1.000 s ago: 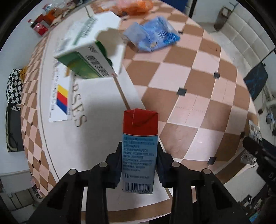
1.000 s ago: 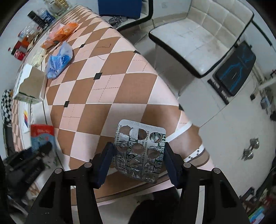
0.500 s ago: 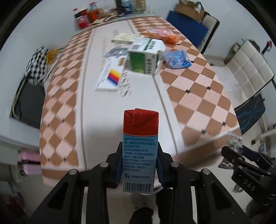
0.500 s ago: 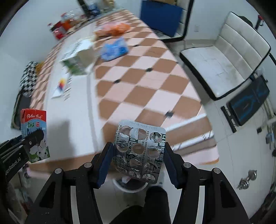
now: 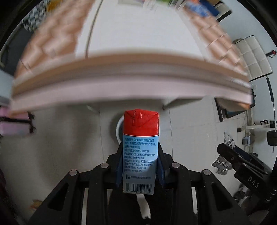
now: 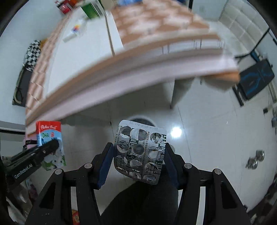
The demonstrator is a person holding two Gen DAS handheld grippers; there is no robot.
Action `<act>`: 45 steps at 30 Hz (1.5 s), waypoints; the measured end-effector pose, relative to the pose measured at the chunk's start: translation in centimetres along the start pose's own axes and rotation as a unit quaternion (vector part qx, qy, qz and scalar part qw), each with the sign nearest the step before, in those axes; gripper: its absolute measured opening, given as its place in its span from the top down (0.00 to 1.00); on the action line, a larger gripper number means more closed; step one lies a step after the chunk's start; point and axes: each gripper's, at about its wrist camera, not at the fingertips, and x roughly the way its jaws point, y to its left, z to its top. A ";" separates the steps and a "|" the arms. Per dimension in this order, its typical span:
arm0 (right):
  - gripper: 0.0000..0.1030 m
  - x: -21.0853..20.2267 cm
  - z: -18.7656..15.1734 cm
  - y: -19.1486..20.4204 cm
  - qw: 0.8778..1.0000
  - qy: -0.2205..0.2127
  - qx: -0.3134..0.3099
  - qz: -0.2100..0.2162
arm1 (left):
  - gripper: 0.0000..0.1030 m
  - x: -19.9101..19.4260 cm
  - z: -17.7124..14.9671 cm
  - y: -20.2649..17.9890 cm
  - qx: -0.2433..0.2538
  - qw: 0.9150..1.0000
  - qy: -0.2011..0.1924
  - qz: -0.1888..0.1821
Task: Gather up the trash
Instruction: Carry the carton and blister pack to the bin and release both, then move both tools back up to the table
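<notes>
A small milk carton with a red top and a blue printed side stands upright between the pads of my left gripper, which is shut on it. Behind the carton, down on the floor, shows the round white rim of a bin. My right gripper is shut on a silver blister pack with popped pockets, and the bin peeks out just past its top edge. Both grippers point down over the floor, side by side. The right wrist view shows the left gripper with the carton at the left.
The table's edge, with its white and brown checked cloth, runs blurred across the upper part of both views. A green carton stands far back on it. A white sofa, a black mat and a dumbbell are at the right.
Both grippers have swept back off the tabletop, past its edge, and now hang over the floor above the bin. Each still holds its item.
</notes>
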 end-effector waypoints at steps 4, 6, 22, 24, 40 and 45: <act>0.42 7.1 -0.8 -1.6 0.999 0.036 0.018 0.000 | 0.72 7.4 0.3 1.5 -0.027 0.998 0.046 -0.030; 0.42 10.9 -0.9 -2.2 0.998 0.051 0.022 0.004 | 0.72 11.3 0.7 2.1 -0.040 0.996 0.061 -0.041; 0.14 36.2 -2.4 -4.9 0.992 0.118 0.016 0.037 | 0.08 30.8 0.5 6.6 -0.052 0.992 0.107 -0.051; 0.08 37.0 -2.6 -4.8 0.993 0.116 0.007 0.031 | 0.08 30.6 0.0 7.6 -0.052 0.993 0.102 -0.035; 0.02 32.2 -4.4 -2.5 0.993 0.086 -0.047 -0.061 | 0.08 23.6 -4.1 7.4 -0.002 0.997 0.029 0.067; 0.02 28.0 -4.6 -1.9 0.993 0.079 -0.052 -0.065 | 0.08 19.9 -4.9 7.2 -0.002 0.998 0.013 0.066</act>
